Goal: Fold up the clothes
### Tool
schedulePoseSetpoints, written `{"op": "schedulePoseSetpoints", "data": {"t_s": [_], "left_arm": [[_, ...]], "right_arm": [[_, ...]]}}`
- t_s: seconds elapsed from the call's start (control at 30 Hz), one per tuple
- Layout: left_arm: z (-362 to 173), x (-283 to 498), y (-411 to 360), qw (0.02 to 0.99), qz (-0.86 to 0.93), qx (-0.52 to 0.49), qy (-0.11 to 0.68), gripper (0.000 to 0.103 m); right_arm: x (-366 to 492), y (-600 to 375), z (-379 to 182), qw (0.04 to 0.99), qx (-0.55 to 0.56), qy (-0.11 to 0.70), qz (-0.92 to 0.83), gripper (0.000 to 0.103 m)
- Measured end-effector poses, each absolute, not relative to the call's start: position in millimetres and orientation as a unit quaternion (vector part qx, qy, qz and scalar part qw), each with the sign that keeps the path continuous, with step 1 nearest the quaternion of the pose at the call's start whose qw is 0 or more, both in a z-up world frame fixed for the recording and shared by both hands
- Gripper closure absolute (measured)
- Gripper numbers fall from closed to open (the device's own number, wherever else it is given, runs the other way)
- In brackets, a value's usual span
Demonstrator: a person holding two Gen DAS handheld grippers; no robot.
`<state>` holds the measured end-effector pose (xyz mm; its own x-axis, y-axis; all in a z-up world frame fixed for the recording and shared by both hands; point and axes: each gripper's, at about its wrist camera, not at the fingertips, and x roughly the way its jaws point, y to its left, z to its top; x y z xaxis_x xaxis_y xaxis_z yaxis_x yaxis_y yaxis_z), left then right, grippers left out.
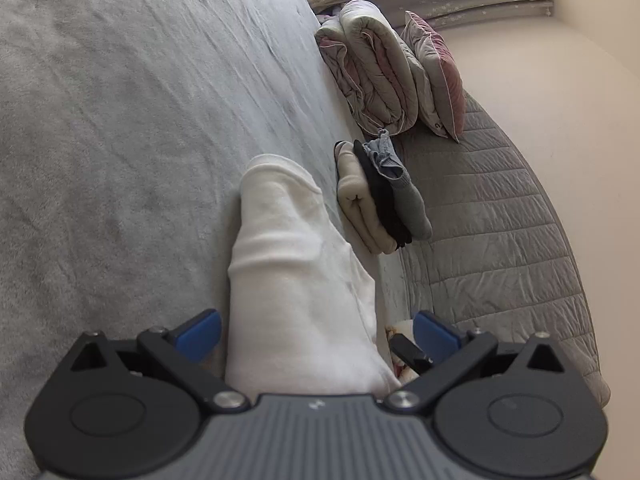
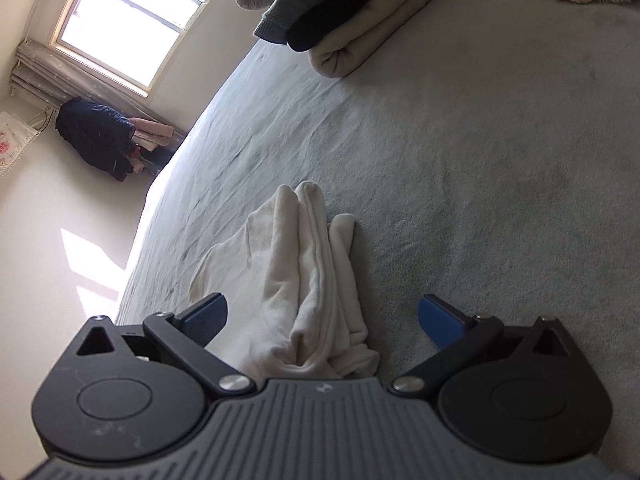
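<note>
both grippers sit over a white garment [image 1: 296, 264] on the grey bed [image 1: 120, 120]. the left gripper [image 1: 316, 334] has its jaws wide apart, the blue pads on either side of the cloth and not pinching it. the right gripper [image 2: 322, 322] is also spread open, its pads flanking the bunched end of the same white garment [image 2: 304, 280], clear of the fabric.

the garment lies as a long narrow strip. in the left view it looks smooth and already doubled lengthwise; in the right view the end is gathered into loose ridges. near it stands a stack [image 1: 380, 196] of folded clothes, beige, black and grey, well apart from the strip, with a rolled quilt [image 1: 372, 68] and a pillow [image 1: 436, 76] beyond.

my read: the lengthwise fold is done and the cross fold is not yet made, so the piece is about midway. the next move calls for each gripper to close on an end or edge, with the right one catching all the layers in that bunched end, then one end carried over the other. the risk is grabbing only the top layer, which would pull the fold open.
</note>
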<state>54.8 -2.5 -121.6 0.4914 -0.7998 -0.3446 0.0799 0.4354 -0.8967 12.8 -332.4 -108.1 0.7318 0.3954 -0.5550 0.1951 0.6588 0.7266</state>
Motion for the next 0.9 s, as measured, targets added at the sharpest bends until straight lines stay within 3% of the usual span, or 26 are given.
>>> {"op": "schedulePoseSetpoints", "data": {"t_s": [0.33, 0.43, 0.5, 0.57, 0.63, 0.77, 0.9], "left_arm": [[-116, 51, -32, 0.796, -0.299, -0.356, 0.389, 0.003], [-118, 48, -28, 0.803, -0.287, -0.36, 0.379, 0.013], [-120, 46, -26, 0.806, -0.28, -0.364, 0.373, 0.024], [-122, 43, -23, 0.808, -0.274, -0.369, 0.369, 0.031], [-123, 42, -20, 0.808, -0.269, -0.376, 0.366, 0.037], [-121, 37, -16, 0.804, -0.263, -0.393, 0.361, 0.047], [-117, 35, -15, 0.801, -0.267, -0.396, 0.362, 0.047]], "right_arm": [[25, -311, -116, 0.85, 0.388, 0.346, 0.088, 0.001], [25, -309, -117, 0.852, 0.389, 0.339, 0.086, 0.007], [24, -311, -119, 0.852, 0.395, 0.334, 0.082, 0.016], [21, -317, -122, 0.846, 0.41, 0.331, 0.081, 0.032], [18, -322, -125, 0.84, 0.425, 0.327, 0.079, 0.038], [15, -326, -122, 0.836, 0.439, 0.321, 0.082, 0.043], [15, -325, -115, 0.835, 0.441, 0.317, 0.086, 0.043]]}}
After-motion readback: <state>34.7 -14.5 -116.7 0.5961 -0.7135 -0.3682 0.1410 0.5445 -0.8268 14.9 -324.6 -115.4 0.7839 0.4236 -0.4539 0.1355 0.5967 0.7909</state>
